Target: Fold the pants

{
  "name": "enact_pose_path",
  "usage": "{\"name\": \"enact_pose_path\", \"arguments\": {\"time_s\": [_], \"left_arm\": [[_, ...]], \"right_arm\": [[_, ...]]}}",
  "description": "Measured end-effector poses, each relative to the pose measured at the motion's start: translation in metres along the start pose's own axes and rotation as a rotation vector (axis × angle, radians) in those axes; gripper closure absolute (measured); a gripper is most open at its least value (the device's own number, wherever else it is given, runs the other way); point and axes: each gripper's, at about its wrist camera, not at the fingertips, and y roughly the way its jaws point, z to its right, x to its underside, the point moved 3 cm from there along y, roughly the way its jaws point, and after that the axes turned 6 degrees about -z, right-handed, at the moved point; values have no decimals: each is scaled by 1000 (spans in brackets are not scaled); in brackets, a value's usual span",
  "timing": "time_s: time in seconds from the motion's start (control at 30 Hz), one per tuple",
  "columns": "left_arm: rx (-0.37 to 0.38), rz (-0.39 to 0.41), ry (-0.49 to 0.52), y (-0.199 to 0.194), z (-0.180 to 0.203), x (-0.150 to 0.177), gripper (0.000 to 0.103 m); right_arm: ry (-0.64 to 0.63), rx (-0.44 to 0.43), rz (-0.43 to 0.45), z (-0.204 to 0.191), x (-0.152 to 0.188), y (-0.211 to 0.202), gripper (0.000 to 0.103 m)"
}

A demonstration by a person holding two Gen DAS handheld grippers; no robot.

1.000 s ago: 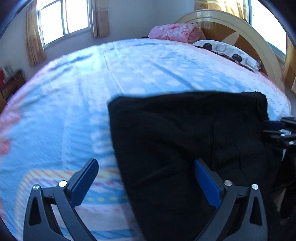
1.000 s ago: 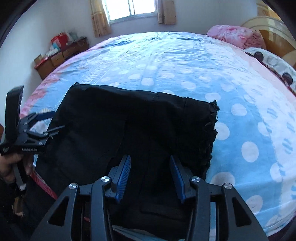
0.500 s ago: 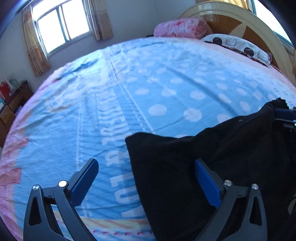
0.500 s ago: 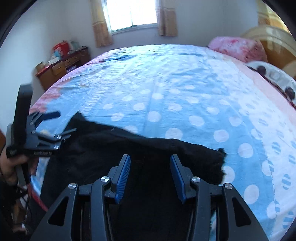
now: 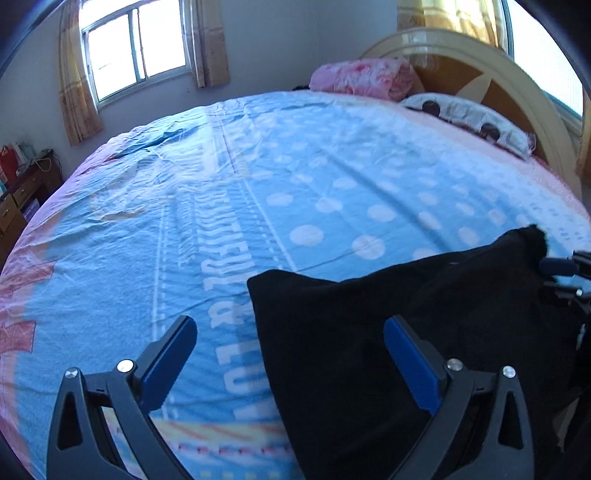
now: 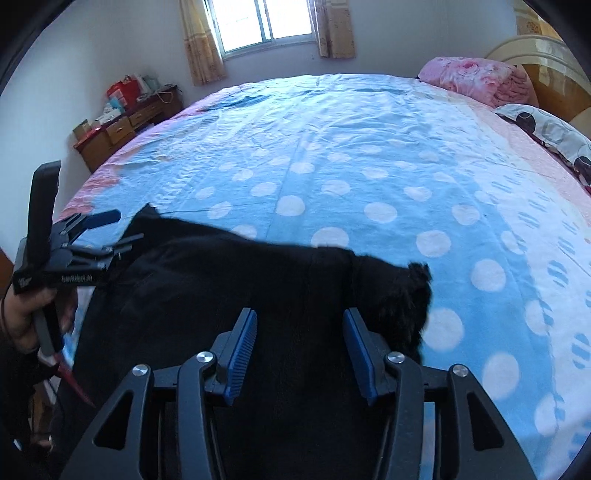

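Black pants (image 5: 388, 332) lie folded on the near edge of the blue polka-dot bed sheet (image 5: 295, 192). In the right wrist view the pants (image 6: 258, 280) stretch from left to right, with a frayed hem at the right. My left gripper (image 5: 291, 354) is open wide, its right finger over the pants' left edge, its left finger over bare sheet. It also shows in the right wrist view (image 6: 107, 229) at the pants' left corner. My right gripper (image 6: 299, 343) is open above the pants, holding nothing.
A rolled pink blanket (image 5: 362, 77) and a patterned pillow (image 5: 469, 118) lie by the wooden headboard (image 5: 480, 74). A wooden dresser (image 6: 125, 129) with clutter stands by the far left wall under the window (image 6: 266, 22).
Both grippers have pulled back toward the near edge and tilted up. More bare sheet shows and the pants sit lower in both views. Both stay open.
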Motion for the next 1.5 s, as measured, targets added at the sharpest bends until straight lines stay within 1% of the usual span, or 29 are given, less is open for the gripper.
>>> {"name": "enact_pose_path", "arguments": {"time_s": [0.1,0.17,0.23,0.3,0.33,0.47,0.5,0.57,0.63,0.73,0.8,0.87,0.97,1.03,1.07,1.1,1.13,1.17,1.2,1.23,1.27,1.3,1.37,1.43,1.5], "left_arm": [[20,16,-12,-14,2,8,0],[51,23,-16,-22,5,18,0],[82,11,-11,-24,9,29,0],[91,-5,-15,-21,12,37,0],[93,-14,-21,-18,12,41,0],[131,-38,-66,-9,13,49,0],[138,-41,-70,-7,13,50,0],[138,-52,-76,-1,13,52,0],[159,-66,-97,6,12,54,0],[155,-61,-82,7,14,55,0],[161,-59,-83,9,13,55,0],[161,-48,-84,10,13,55,0],[158,-42,-94,12,14,53,0],[165,-40,-97,10,15,52,0],[168,-38,-96,10,14,52,3],[172,-27,-97,7,14,53,11],[176,-18,-98,4,13,54,18],[193,-9,-100,1,13,54,40],[226,-2,-106,-2,13,55,60],[225,12,-116,-6,11,55,70],[214,15,-116,-9,10,55,85],[202,16,-118,-10,9,55,90],[213,21,-140,-13,4,55,93],[224,36,-158,-20,1,55,94],[233,70,-170,-33,-3,52,95]], "right_arm": [[10,17,3,9,14,-16,43],[52,27,7,20,25,-27,43],[100,-9,2,30,35,-34,42],[166,-67,-32,44,46,-30,41],[182,-73,-39,48,48,-28,41],[265,-178,-41,58,54,-19,41],[269,-191,-44,57,55,-16,41],[259,-191,-46,55,54,-9,41],[267,-194,-45,54,54,-5,41],[247,-192,-56,48,53,-3,41],[239,-213,-72,46,54,-2,41],[257,-237,-72,47,54,2,41],[311,-284,-43,52,50,10,42],[294,-276,-30,46,47,13,48],[286,-273,-26,43,47,11,58],[280,-283,-22,41,48,9,68],[274,-291,-12,38,50,5,70],[259,-289,-5,35,51,2,73],[244,-286,4,32,51,-2,75],[222,-280,19,26,51,-8,76],[200,-269,33,20,50,-13,76],[176,-256,47,15,49,-18,77],[125,-222,76,0,45,-29,77],[89,-204,103,-10,40,-40,78],[63,-199,116,-15,36,-49,78]]}}
